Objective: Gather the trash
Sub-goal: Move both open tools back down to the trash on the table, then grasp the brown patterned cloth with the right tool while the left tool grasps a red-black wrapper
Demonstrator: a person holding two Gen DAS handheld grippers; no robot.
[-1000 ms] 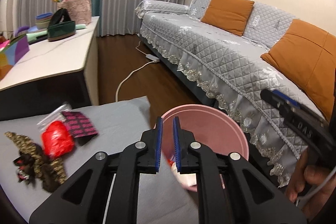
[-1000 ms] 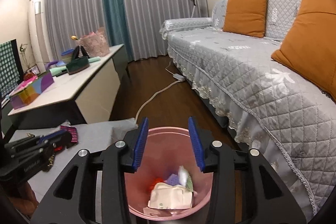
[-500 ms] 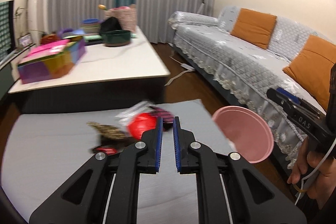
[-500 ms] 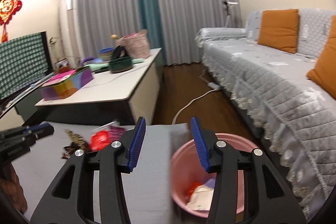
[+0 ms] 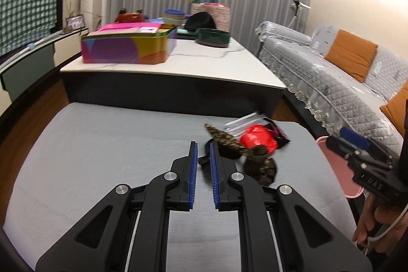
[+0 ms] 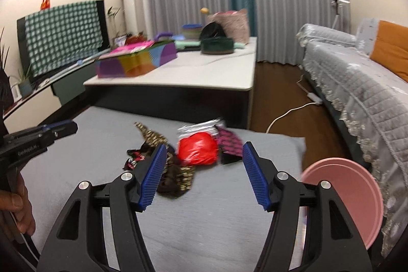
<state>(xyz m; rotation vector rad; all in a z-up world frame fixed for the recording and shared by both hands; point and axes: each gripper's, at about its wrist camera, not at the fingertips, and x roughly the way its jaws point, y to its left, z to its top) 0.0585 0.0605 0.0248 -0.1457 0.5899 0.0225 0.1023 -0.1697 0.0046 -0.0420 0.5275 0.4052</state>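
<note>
Spreading across the lower half of both views is the grey cloth-covered tabletop [image 6: 216, 226], with the pink bin [image 6: 357, 200] standing just off its right edge, beside the sofa [image 6: 362, 93]. The trash sits bunched near the tabletop's far right corner, close to that bin. Largest in the pile is a leopard-print scrap [image 6: 176, 177], dark brown and gold, crumpled and trailing a narrow tail toward the back; it looks like soft fabric or foil and should fold rather than resist, so a pinch on a raised fold would serve better than a bite on the flat tail. Touching it on the right is a red plastic bag [image 6: 197, 148], glossy, puffed and very light; it is likely slippery and will collapse, so a hold across its bulging middle seems best. Behind the bag lie a clear wrapper [image 6: 201, 126] and a black-and-pink patterned packet [image 6: 229, 144], both thin, flat and light, probably hard to lift except by an upturned edge. A small black, red and white wrapper [image 6: 134, 157] lies at the pile's left. The right tool [image 6: 204, 176] has just been opening; its jaws stand wide apart with nothing clamped, lined up on the bag and the scrap. The left tool [image 5: 203, 171] has its pads nearly together and empty, pointing just left of the pile.
</note>
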